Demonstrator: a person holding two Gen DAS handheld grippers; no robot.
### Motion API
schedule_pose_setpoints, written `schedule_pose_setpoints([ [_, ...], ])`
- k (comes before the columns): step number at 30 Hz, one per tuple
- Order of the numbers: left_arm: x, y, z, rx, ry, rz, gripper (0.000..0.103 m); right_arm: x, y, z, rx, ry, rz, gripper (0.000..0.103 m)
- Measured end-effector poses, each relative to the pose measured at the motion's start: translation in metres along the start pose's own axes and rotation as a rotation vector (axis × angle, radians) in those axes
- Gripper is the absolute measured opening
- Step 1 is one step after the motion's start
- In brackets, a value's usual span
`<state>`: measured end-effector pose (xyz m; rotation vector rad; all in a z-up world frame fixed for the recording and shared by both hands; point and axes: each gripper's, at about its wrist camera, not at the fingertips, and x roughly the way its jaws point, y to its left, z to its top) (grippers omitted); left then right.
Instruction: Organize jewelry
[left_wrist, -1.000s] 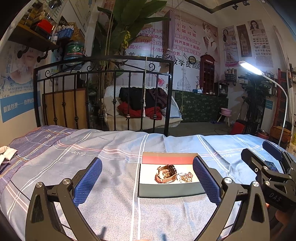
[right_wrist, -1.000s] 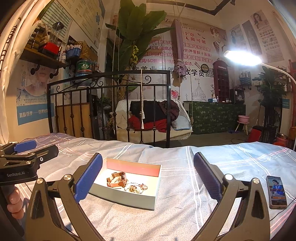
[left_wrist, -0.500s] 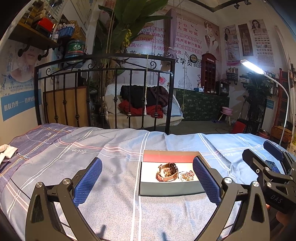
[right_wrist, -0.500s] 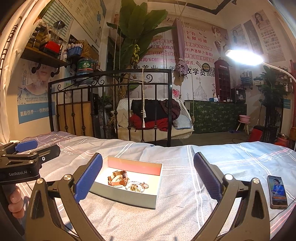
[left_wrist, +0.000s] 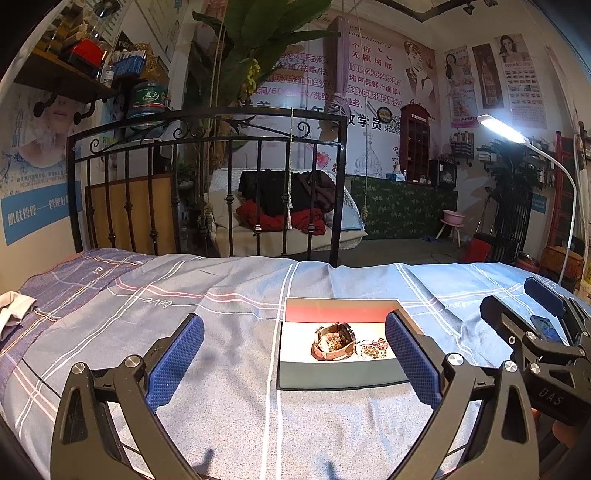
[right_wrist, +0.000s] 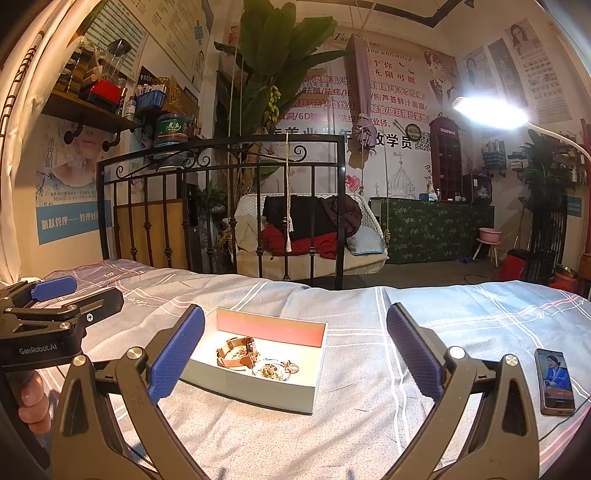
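A shallow grey box (left_wrist: 343, 378) with a red inner back wall lies on the bed; it also shows in the right wrist view (right_wrist: 255, 389). Inside it lie a brown leather-strap watch (left_wrist: 334, 341) (right_wrist: 238, 352) and a small heap of gold jewelry (left_wrist: 371, 349) (right_wrist: 275, 369). My left gripper (left_wrist: 293, 363) is open and empty, held above the bedsheet just short of the box. My right gripper (right_wrist: 295, 356) is open and empty, above the box's near side.
A blue plaid bedsheet (left_wrist: 184, 302) covers the bed. A black iron bed frame (left_wrist: 207, 184) stands at the far edge. A phone (right_wrist: 556, 380) lies on the sheet at the right. A bright lamp (right_wrist: 487, 110) shines from the right.
Both cameras have tilted down slightly and the box has drifted a little lower in view. Both grippers stay open and empty.
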<state>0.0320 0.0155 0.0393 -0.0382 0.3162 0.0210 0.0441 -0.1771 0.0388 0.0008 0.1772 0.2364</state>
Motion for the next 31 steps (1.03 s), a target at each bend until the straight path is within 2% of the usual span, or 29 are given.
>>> schedule_pose_setpoints([
  [18, -0.0027, 0.0042, 0.0004, 0.022, 0.001, 0.005, 0.096, 0.0027, 0.0016, -0.0011, -0.006, 0.009, 0.006, 0.097],
  [31, 0.0038, 0.0088, 0.0003, 0.008, 0.040, -0.011, 0.096, 0.0062, 0.0003, -0.0021, -0.007, 0.032, 0.005, 0.097],
])
